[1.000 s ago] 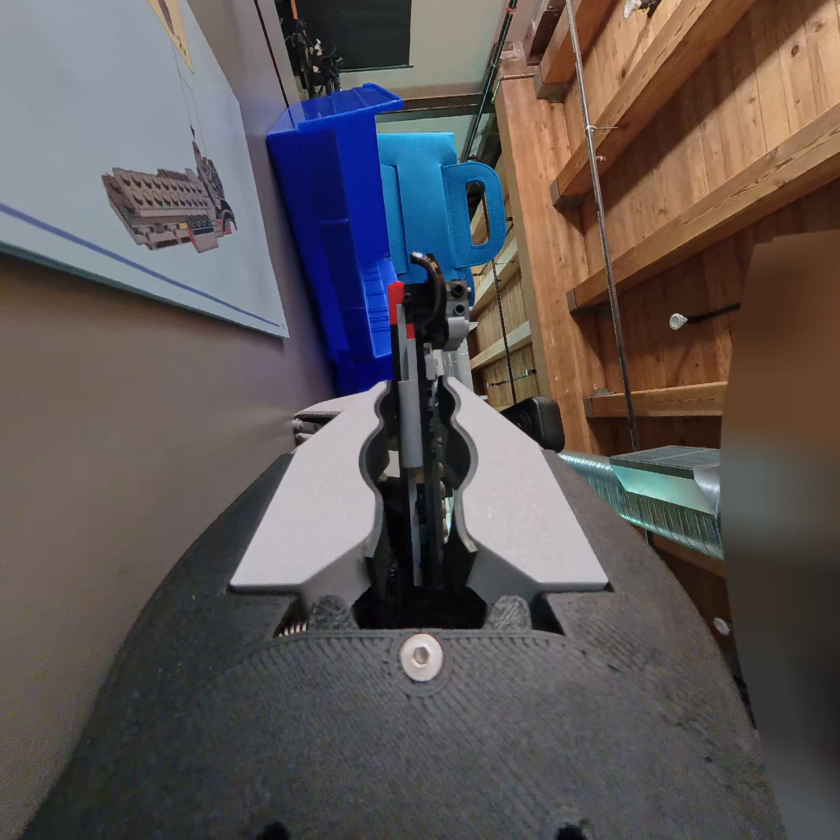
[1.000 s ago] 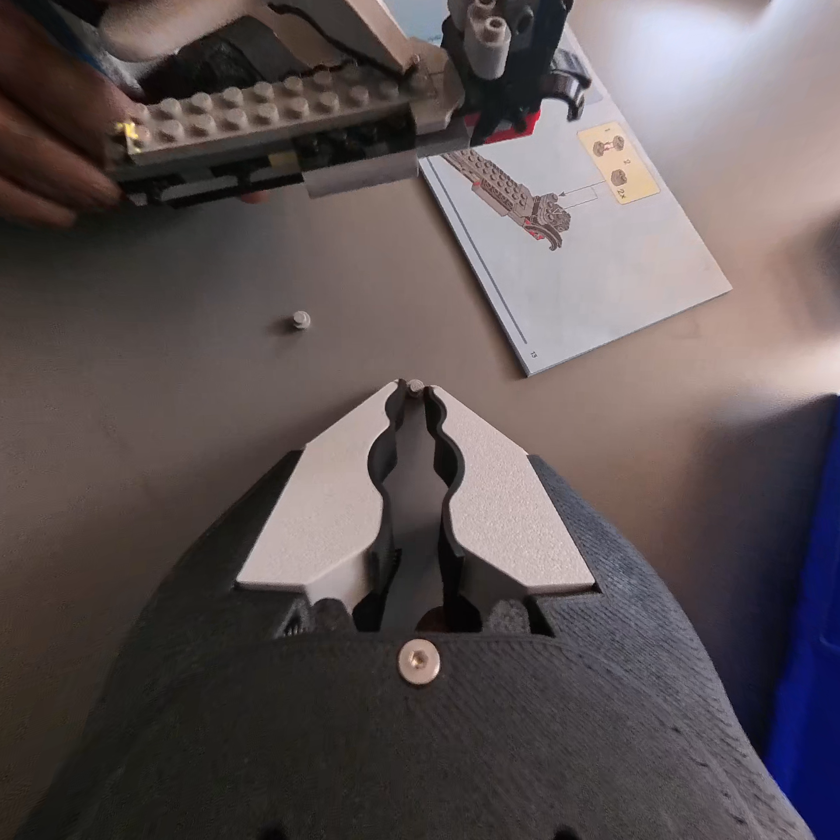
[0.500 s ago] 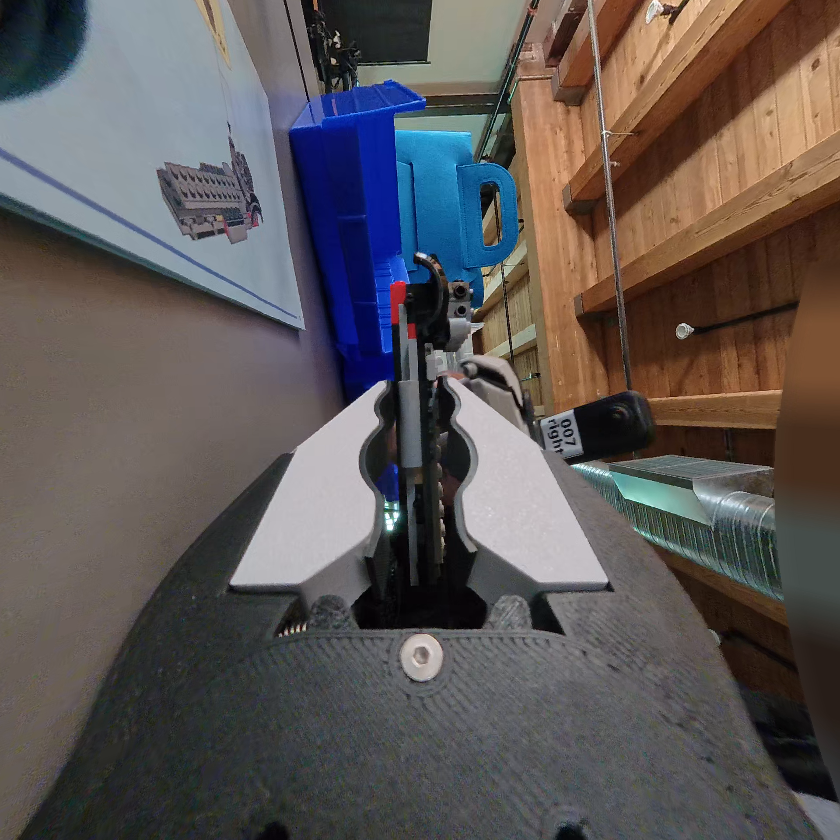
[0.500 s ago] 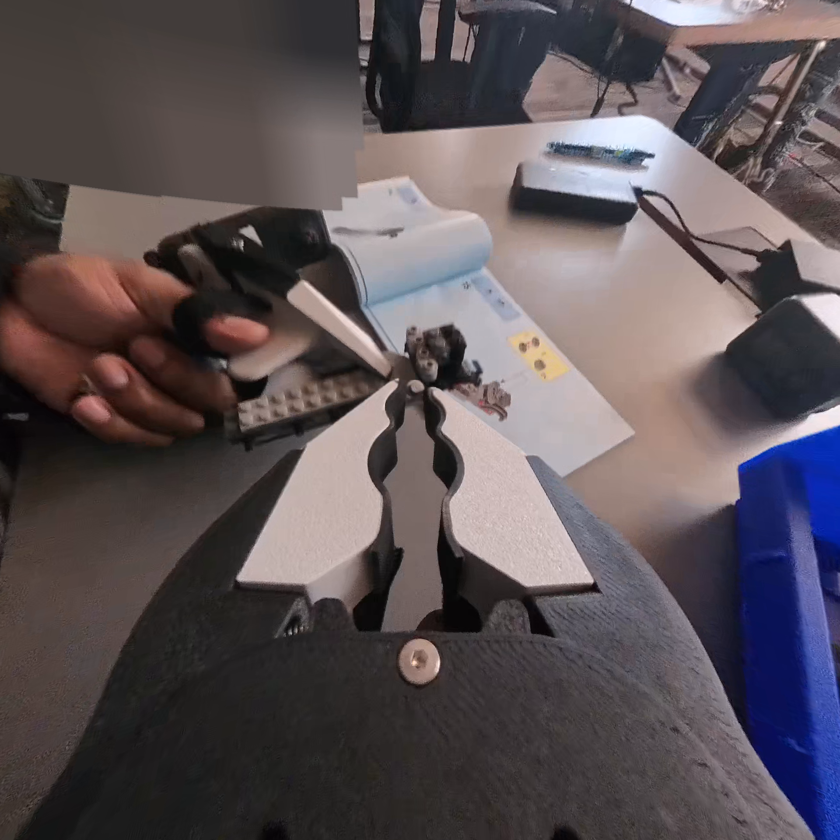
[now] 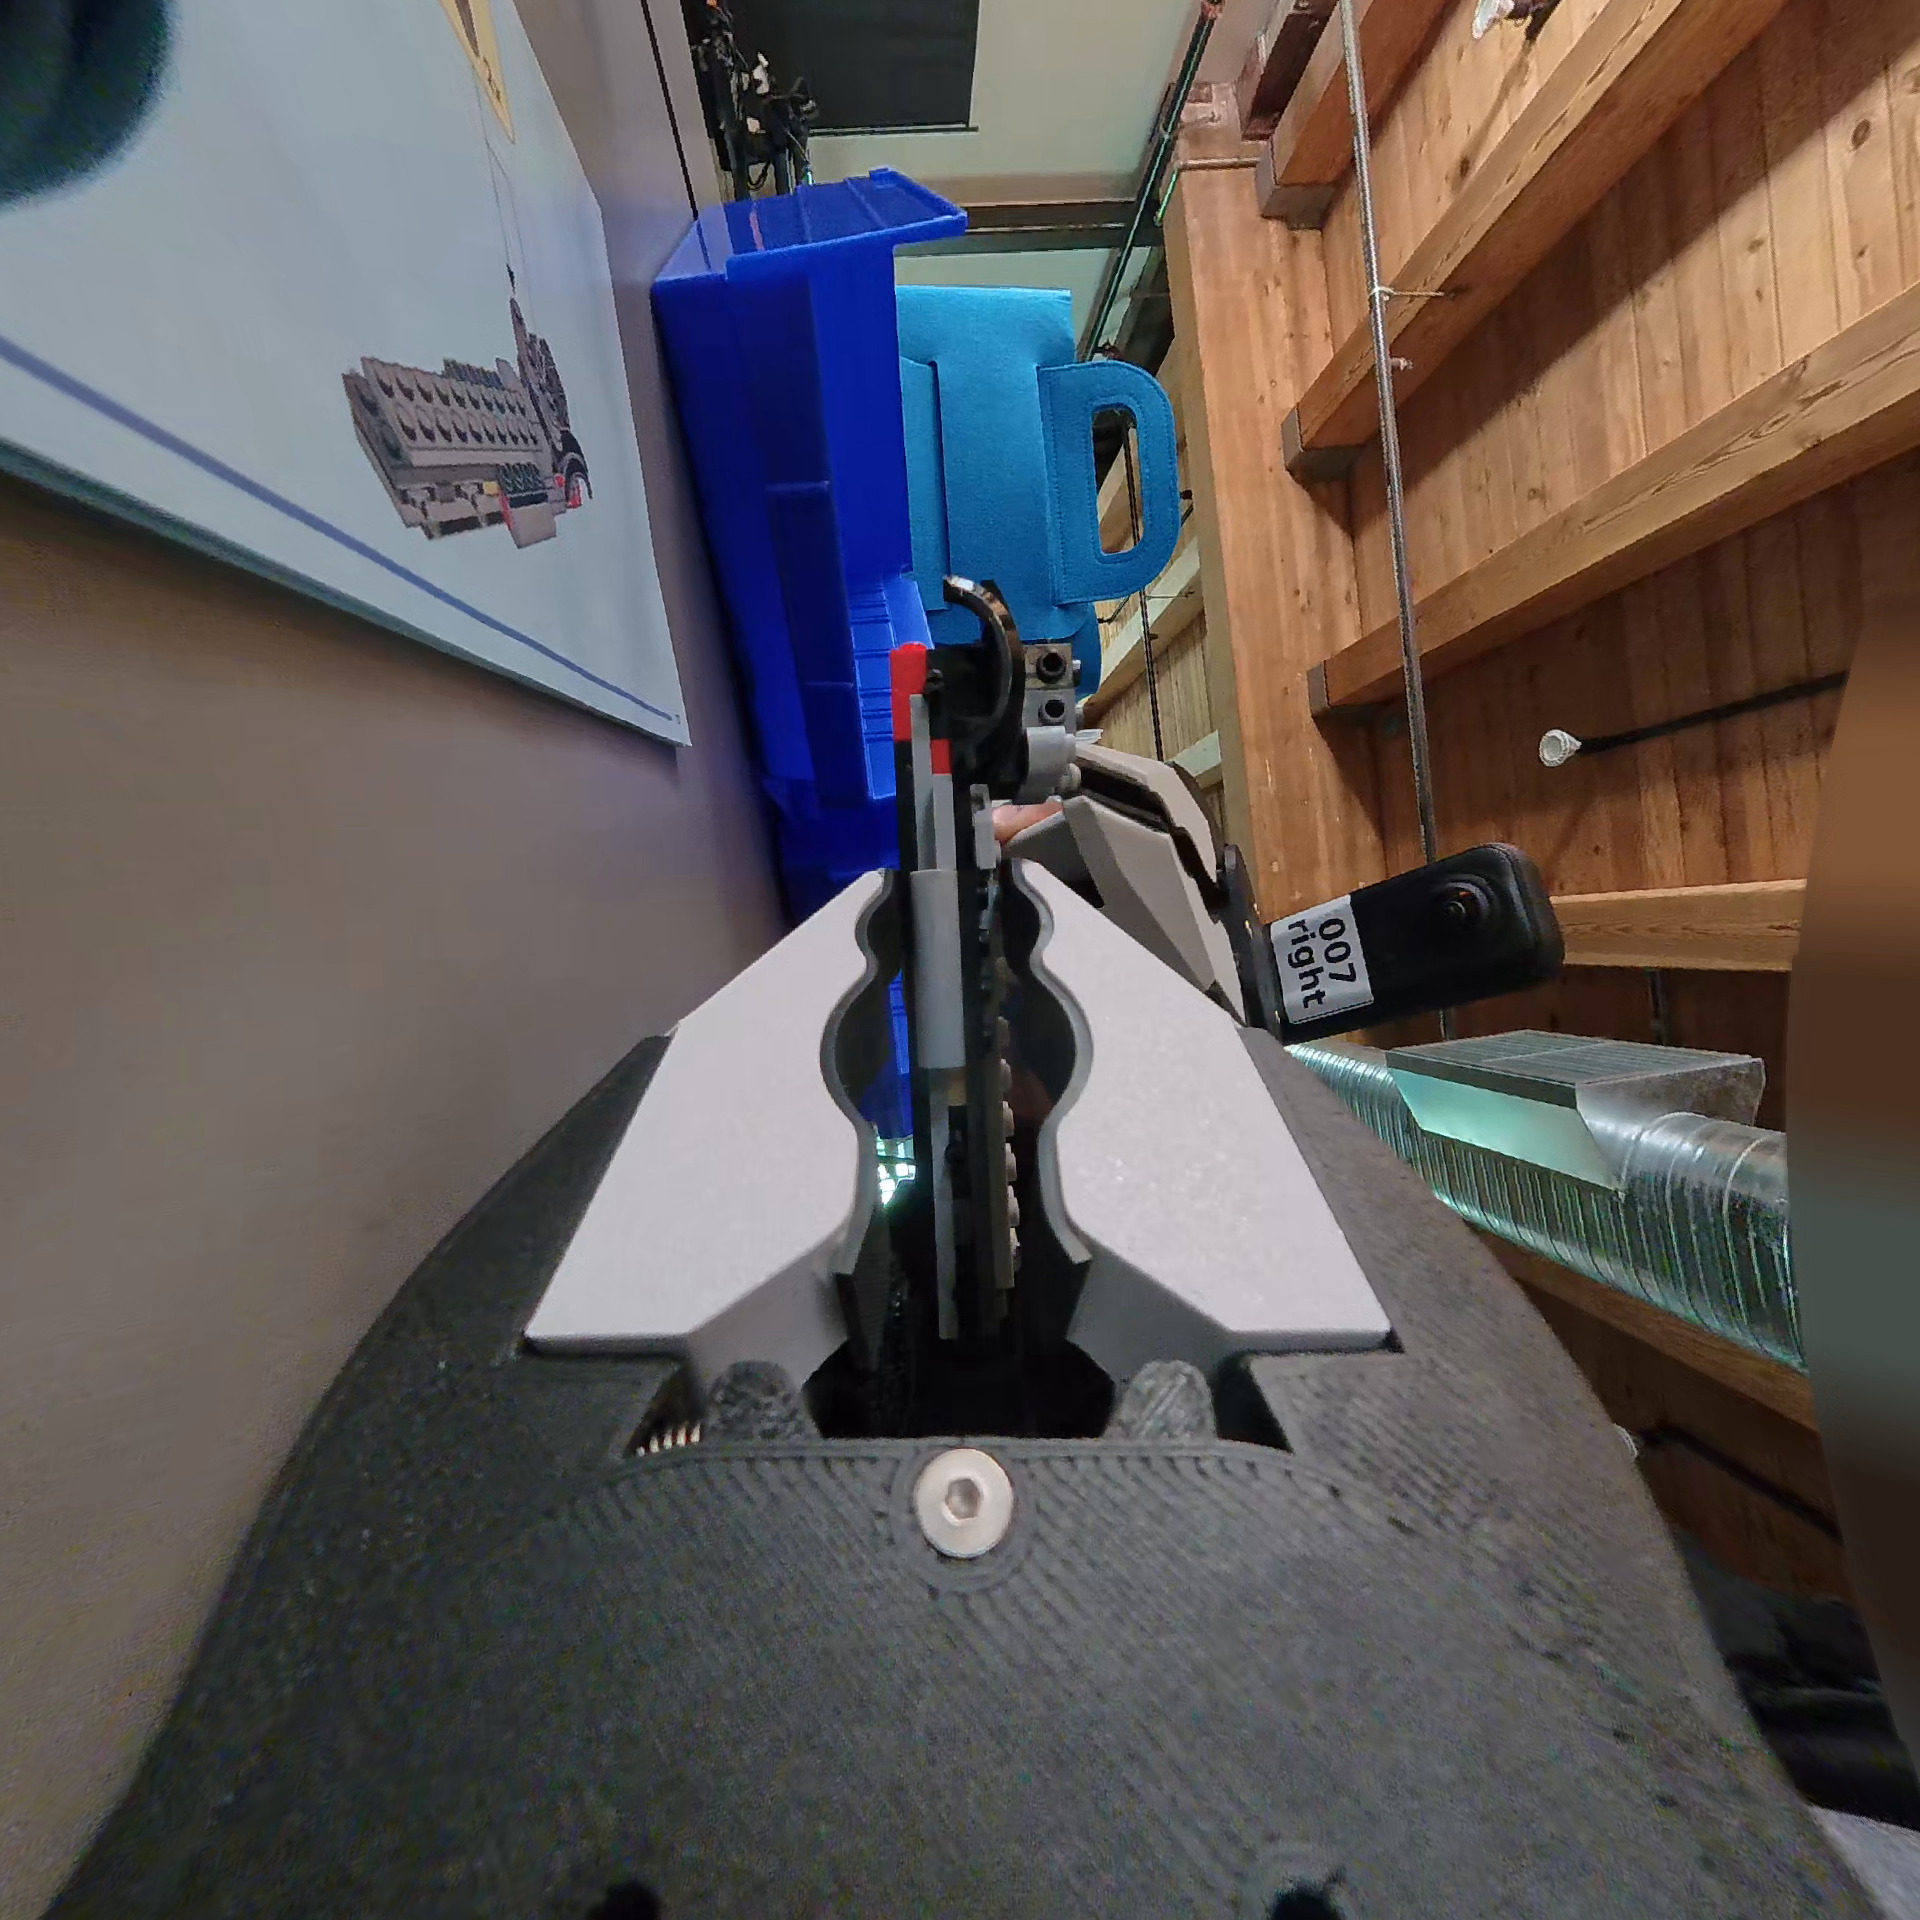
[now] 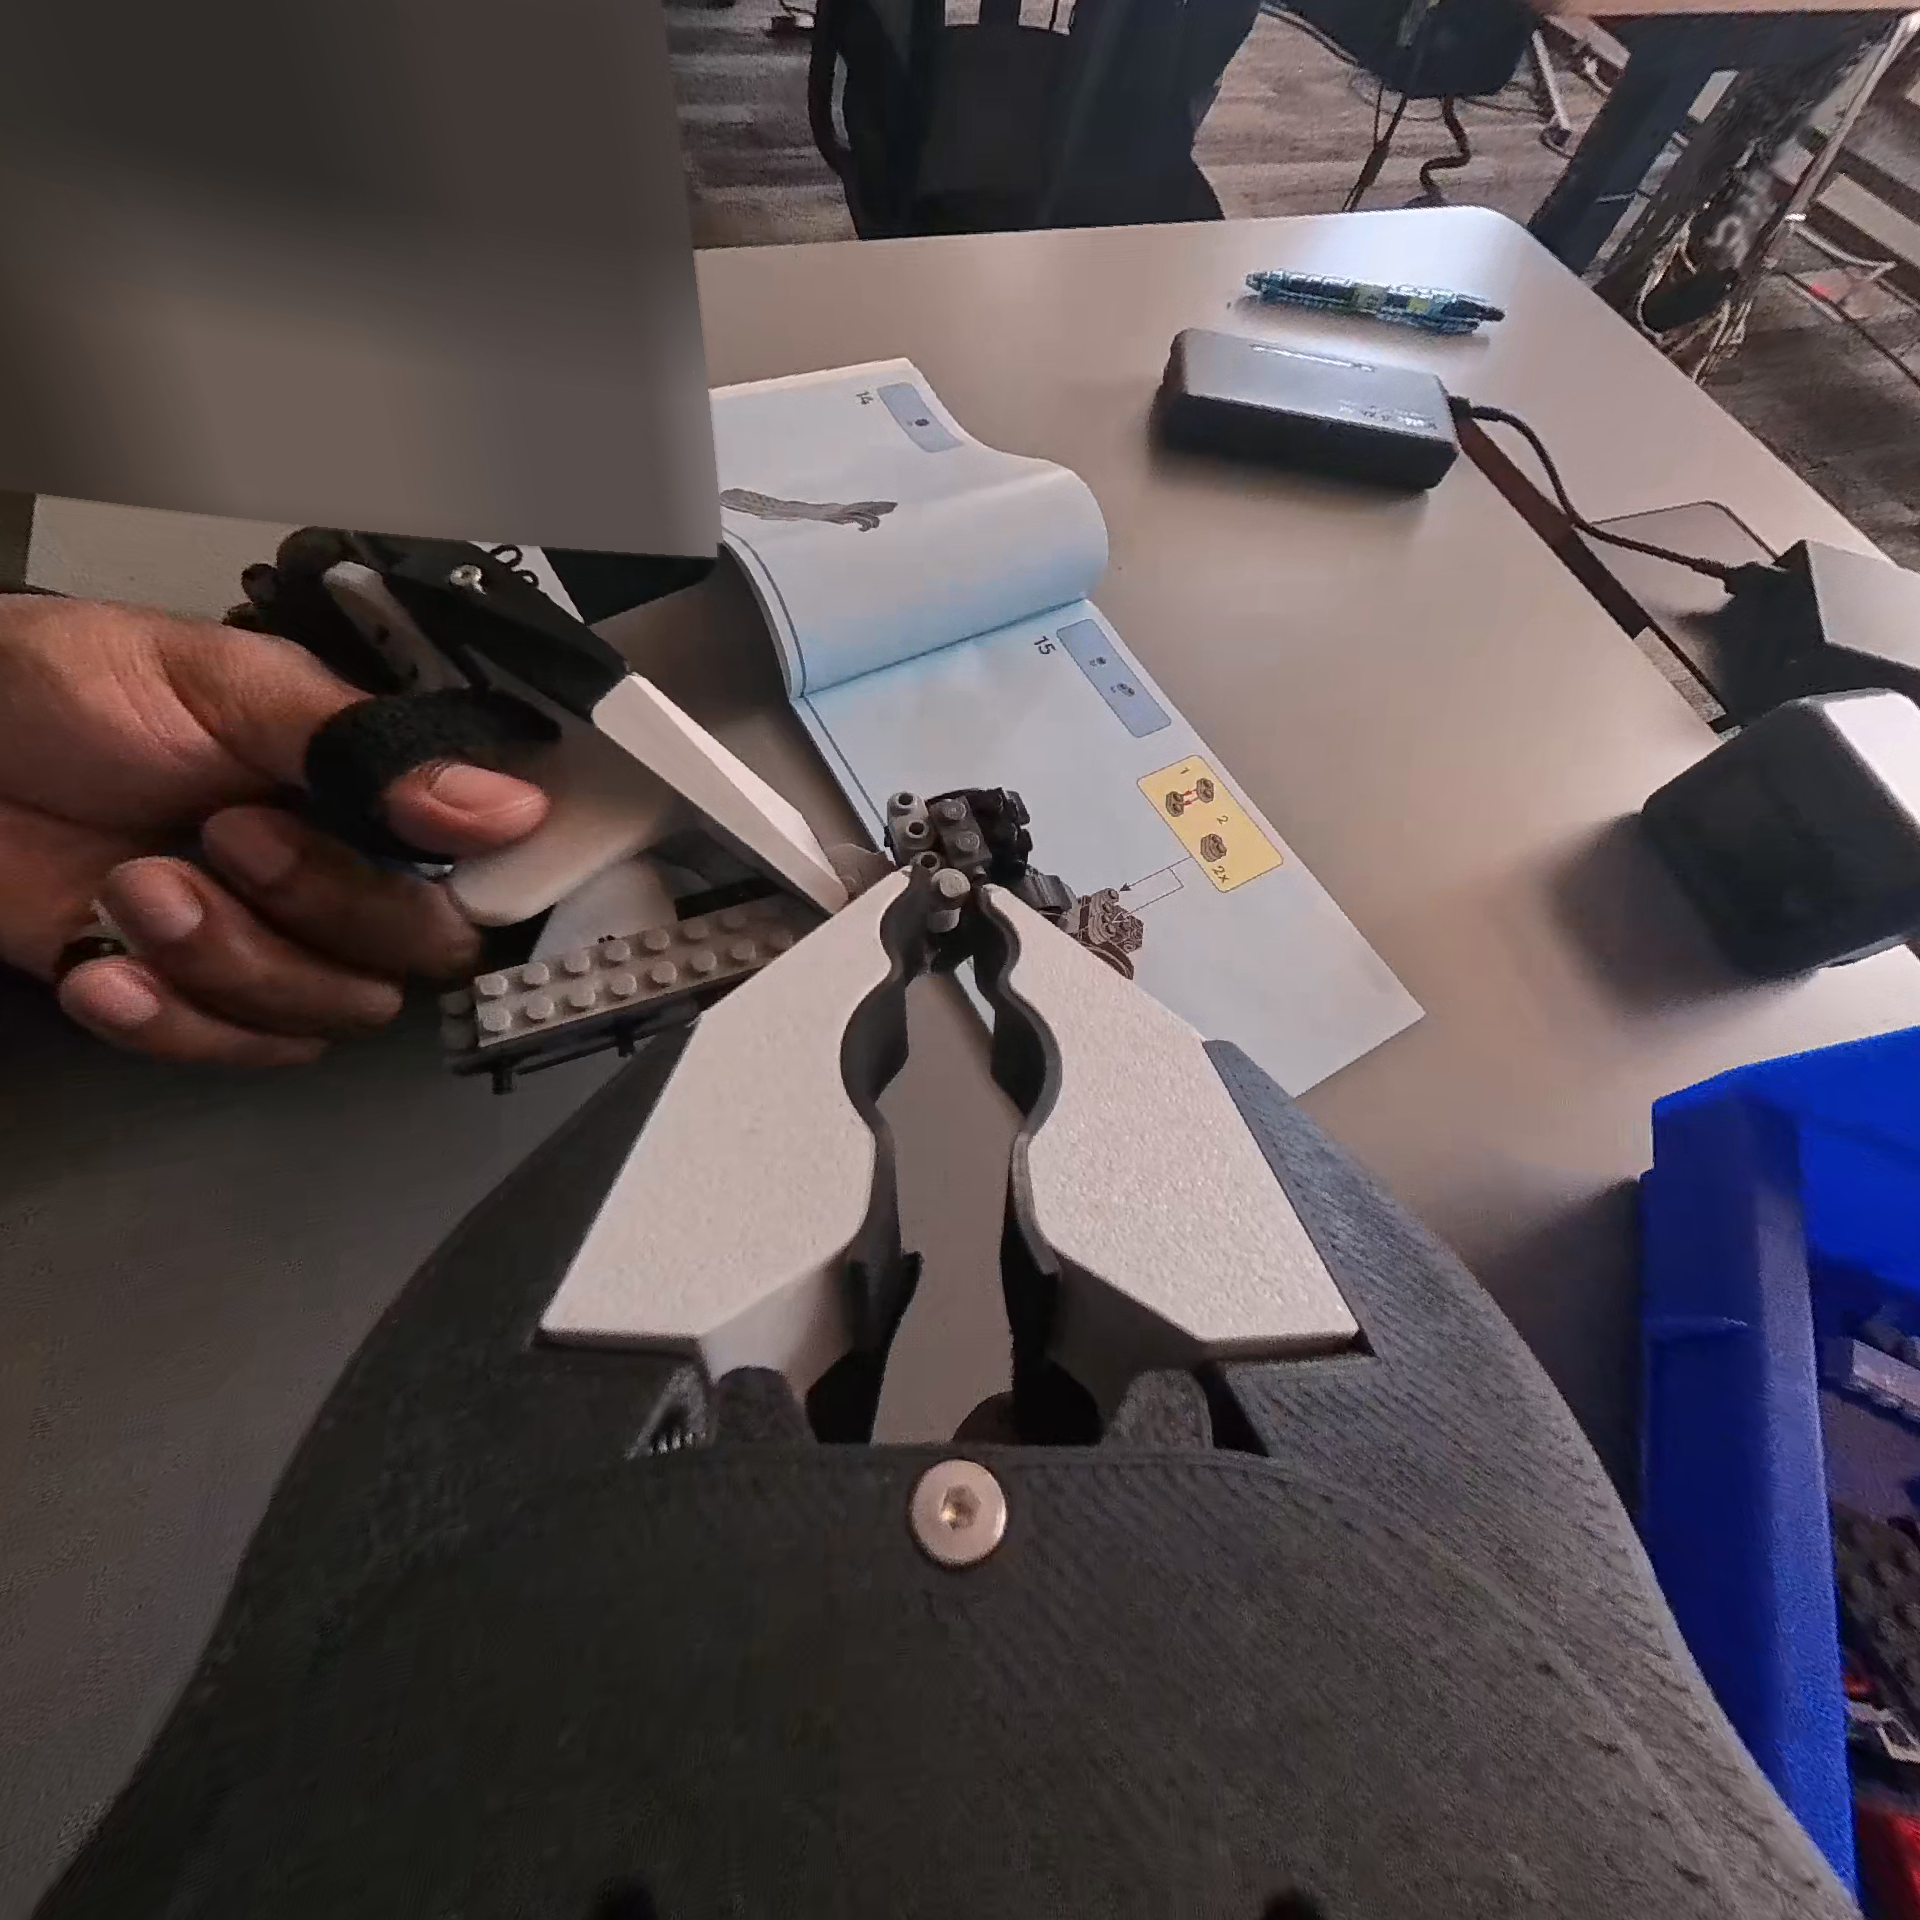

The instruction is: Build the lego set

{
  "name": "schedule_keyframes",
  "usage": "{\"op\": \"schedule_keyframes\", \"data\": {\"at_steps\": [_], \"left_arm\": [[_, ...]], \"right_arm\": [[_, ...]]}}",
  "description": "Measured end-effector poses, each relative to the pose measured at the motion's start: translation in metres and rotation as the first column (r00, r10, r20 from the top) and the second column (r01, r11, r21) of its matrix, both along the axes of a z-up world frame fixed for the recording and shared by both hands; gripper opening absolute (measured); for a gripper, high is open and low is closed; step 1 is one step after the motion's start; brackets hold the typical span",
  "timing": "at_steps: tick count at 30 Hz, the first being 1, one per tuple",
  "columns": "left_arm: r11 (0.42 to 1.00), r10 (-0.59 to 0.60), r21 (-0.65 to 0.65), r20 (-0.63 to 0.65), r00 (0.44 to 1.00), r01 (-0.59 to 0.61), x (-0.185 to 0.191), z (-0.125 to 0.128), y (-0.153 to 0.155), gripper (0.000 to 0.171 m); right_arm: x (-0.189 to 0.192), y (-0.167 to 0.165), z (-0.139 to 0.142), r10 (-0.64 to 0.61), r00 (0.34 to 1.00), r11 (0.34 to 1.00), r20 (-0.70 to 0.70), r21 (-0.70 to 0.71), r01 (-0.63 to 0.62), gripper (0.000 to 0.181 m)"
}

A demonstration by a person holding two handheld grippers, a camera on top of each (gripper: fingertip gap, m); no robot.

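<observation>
Fingers of the left gripper point(image 5: 961, 904) are clamped on the long lego model point(image 5: 956, 831), which stands edge-on between them in the left wrist view, its studded grey plate running along the gap and its black, red and grey front end sticking out past the tips. From the right wrist view the same model point(image 6: 623, 977) shows as a grey studded plate over black parts, held above the tabletop point(image 6: 1351, 727) by the left gripper point(image 6: 727, 800), with a person's hand point(image 6: 208, 821) wrapped round that gripper's handle. The right gripper point(image 6: 951, 899) has its fingers drawn narrow on a small grey round piece point(image 6: 951, 885) pinched at the very tips, and that piece sits right against the dark clustered front end of the model; whether it has actually seated there is not clear. In the left wrist view the right gripper point(image 5: 1049, 805) comes in from the side, its tips meeting the model's front end. An open instruction booklet point(image 6: 987, 644) lies flat on the tabletop beyond both grippers, toward its far edge. A blue bin point(image 6: 1787, 1351) stands at the right edge of the tabletop. Farther back on the tabletop a flat black box point(image 6: 1304, 421) with a cable rests near the far right corner, and a pen-like thing point(image 6: 1371, 296) lies just beyond it.
</observation>
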State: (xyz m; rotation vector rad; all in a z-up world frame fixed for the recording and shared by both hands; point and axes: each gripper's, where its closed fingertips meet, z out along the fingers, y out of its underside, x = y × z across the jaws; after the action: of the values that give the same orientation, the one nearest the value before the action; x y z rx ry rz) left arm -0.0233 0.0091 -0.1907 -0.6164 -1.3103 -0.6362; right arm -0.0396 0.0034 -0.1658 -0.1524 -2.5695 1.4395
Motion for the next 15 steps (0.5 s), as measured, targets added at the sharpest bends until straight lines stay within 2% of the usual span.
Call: {"op": "schedule_keyframes", "data": {"at_steps": [15], "left_arm": [[1.0,0.0,-0.001,-0.002,1.0,0.0,0.0003,0.0001,-0.0001,0.018]], "right_arm": [[0.0016,-0.0013,-0.0048,0.009,1.0,1.0,-0.005,0.019,-0.009,0.013]]}}
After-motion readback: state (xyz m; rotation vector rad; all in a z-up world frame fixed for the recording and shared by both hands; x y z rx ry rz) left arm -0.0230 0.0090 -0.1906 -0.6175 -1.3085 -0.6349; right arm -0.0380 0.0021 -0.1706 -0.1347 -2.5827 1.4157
